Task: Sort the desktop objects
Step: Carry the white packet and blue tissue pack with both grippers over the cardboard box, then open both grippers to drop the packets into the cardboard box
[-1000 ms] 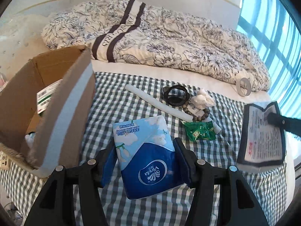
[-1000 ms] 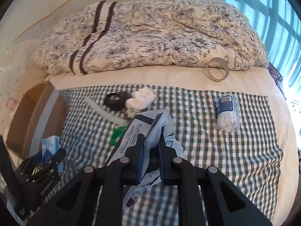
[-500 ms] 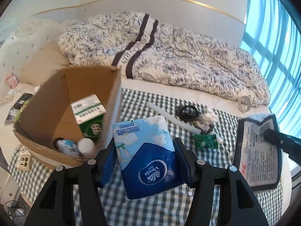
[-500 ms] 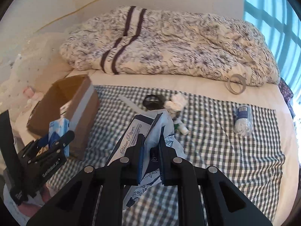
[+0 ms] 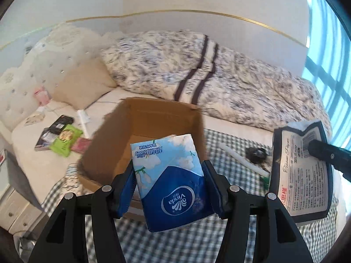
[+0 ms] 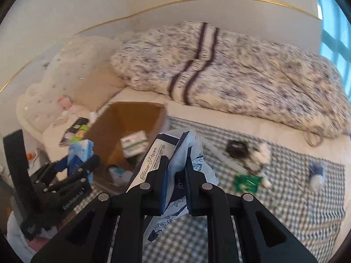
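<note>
Daylight from a blue-tinted window falls across a bed where a checked cloth (image 6: pixel 291 199) has been spread as a sorting ground, a rumpled floral duvet (image 5: pixel 219 76) heaped behind it. Toward the cloth's left edge sits an open cardboard box (image 5: pixel 153 120), with a green-and-white carton (image 6: pixel 133 141) and other small items lying inside, apparently the collecting bin. The left gripper (image 5: pixel 169 182) is clamped on both sides of a blue pack of tissues (image 5: pixel 171 175), raised in front of the box's near rim, probably lined up for a drop. The right gripper (image 6: pixel 175 168), level with it and angled toward the same box, has its jaws nearly together, pinching a crumpled tissue-paper packet (image 6: pixel 166 153) that dangles below them; its printed flat face shows in the left view. Both tools look tilted down and forward, a pose that suggests the person is standing at the bed's near edge and carrying two soft packs at once. Awaiting sorting at mid-cloth are a white tube (image 5: pixel 241 157), a dark ring (image 6: pixel 235 149), a white fluffy item (image 6: pixel 261 153) and a green sachet (image 6: pixel 246 182); a blue-and-white roll (image 6: pixel 316 175) lies near the right edge. Motion blur softens the finer details.
</note>
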Tool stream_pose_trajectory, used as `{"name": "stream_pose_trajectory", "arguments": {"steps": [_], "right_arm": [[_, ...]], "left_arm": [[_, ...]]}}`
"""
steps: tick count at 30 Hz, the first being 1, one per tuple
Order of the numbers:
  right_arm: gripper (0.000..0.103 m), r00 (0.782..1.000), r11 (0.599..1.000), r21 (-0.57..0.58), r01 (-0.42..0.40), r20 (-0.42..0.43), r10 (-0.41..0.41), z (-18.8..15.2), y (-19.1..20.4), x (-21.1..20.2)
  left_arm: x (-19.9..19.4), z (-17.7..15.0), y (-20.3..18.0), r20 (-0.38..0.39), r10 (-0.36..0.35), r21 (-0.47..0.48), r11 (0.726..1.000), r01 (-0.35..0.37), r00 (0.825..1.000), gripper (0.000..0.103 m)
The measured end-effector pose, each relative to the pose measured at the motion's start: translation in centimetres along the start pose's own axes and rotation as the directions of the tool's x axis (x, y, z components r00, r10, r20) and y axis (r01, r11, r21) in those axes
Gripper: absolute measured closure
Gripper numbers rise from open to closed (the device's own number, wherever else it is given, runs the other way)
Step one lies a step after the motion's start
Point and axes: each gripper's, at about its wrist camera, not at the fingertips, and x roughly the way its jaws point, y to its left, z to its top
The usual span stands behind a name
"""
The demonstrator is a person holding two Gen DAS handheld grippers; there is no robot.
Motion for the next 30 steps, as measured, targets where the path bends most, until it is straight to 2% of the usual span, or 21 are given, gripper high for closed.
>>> {"name": "stream_pose_trajectory", "arguments": {"steps": [9,16,24,25,26,27,28,29,30], "right_arm": [[0.09,0.998,0.995,-0.072,-0.069,-0.011,0.068,2.3,5.5,4.2],[0.09,0.995,0.991,-0.103,-0.091,-0.045,0.087,2.7,8.0,7.6],[0.088,0.996,0.987,-0.138,-0.08,-0.052,0.073,3.3,9.8,11.1],[0.086,0.997,0.988,-0.14,-0.065,-0.041,0.06,3.4,9.9,11.2],[0.075,0.999,0.989,-0.142,-0.046,-0.028,0.043,3.4,10.0,11.3],[0.055,0.999,0.989,-0.145,-0.028,-0.019,0.025,3.4,10.0,11.3],[0.044,1.0,0.989,-0.145,-0.009,-0.002,0.009,3.5,9.9,11.1],[0.032,1.0,0.99,-0.142,0.004,0.02,-0.001,3.5,9.8,10.8],[0.032,0.999,0.99,-0.139,0.013,0.039,-0.008,3.5,9.6,10.6]], "left_arm": [[2.1,1.1,5.1,-0.003,0.062,-0.067,0.996,-0.062,0.998,0.044],[4.3,1.1,6.8,-0.028,0.059,-0.089,0.994,-0.061,0.998,0.044],[6.1,0.8,8.1,-0.045,0.053,-0.127,0.99,-0.059,0.998,0.044],[6.3,0.8,8.1,-0.049,0.053,-0.127,0.99,-0.059,0.997,0.041],[6.5,0.7,8.1,-0.058,0.053,-0.123,0.991,-0.06,0.997,0.038],[6.7,0.7,8.1,-0.067,0.053,-0.117,0.991,-0.061,0.996,0.024],[6.8,0.6,8.0,-0.073,0.058,-0.11,0.992,-0.066,0.996,0.009],[6.9,0.6,7.9,-0.074,0.064,-0.106,0.992,-0.072,0.995,0.005],[6.8,0.5,7.6,-0.067,0.068,-0.099,0.992,-0.074,0.995,0.005]]}}
